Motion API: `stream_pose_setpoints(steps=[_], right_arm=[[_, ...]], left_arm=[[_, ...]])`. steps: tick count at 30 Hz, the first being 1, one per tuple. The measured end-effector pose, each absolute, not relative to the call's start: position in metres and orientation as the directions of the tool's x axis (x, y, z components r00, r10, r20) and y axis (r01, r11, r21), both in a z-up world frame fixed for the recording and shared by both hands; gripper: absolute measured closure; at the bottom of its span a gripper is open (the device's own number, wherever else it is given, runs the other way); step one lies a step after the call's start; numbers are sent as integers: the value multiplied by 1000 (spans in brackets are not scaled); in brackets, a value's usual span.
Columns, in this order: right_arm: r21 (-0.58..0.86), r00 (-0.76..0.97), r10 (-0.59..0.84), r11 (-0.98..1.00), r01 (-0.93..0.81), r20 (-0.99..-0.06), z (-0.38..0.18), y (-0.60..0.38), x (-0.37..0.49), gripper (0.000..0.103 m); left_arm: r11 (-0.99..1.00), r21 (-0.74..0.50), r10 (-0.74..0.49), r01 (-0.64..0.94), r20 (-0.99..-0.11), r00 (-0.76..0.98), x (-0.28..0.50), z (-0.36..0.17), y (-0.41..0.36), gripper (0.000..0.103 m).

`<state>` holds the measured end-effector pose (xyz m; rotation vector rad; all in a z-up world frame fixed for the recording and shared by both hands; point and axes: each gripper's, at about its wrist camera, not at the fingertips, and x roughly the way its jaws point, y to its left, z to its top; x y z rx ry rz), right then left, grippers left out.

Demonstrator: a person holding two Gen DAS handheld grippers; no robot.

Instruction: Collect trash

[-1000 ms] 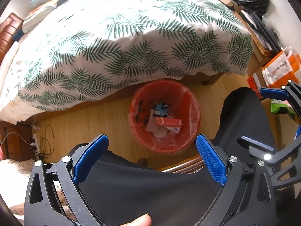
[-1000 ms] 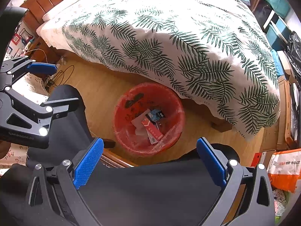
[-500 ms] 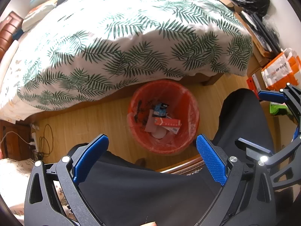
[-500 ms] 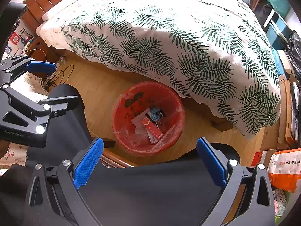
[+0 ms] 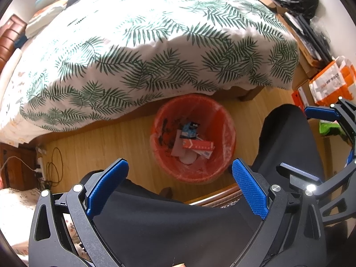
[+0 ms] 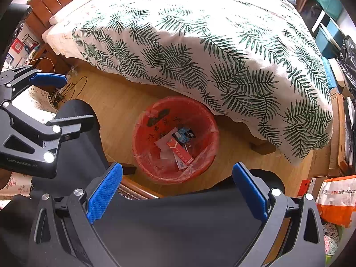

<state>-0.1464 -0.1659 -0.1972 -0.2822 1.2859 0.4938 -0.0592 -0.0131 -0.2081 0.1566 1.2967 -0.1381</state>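
Note:
A red trash bin (image 5: pixel 224 120) lined with clear plastic stands on the wooden floor beside the bed. Inside it lie a red carton (image 5: pixel 198 144), a blue wrapper (image 5: pixel 189 130) and white paper scraps; the same bin (image 6: pixel 151 138) and carton (image 6: pixel 179 152) appear in the right wrist view. My left gripper (image 5: pixel 180 182) hangs open and empty above and in front of the bin. My right gripper (image 6: pixel 178 184) is also open and empty, at about the same height. Each gripper shows at the edge of the other's view.
A bed with a leaf-print duvet (image 5: pixel 155 51) overhangs the floor just behind the bin. A person's dark-trousered legs (image 5: pixel 287 142) flank the bin. Cables and a power strip (image 5: pixel 44 169) lie at the left. Orange bags (image 5: pixel 331 82) and boxes crowd the right.
Both wrist views have drifted slightly, so the bin sits a little lower in frame. Both grippers stay open and empty.

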Motion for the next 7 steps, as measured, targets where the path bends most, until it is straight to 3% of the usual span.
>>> stream_pose_setpoints(steps=[7], right_arm=[[70,198,192,863,-500,-961,-197,-166,-146,5]], left_arm=[[984,32,-15,176,-966,257,-58,-210,-10,6]])
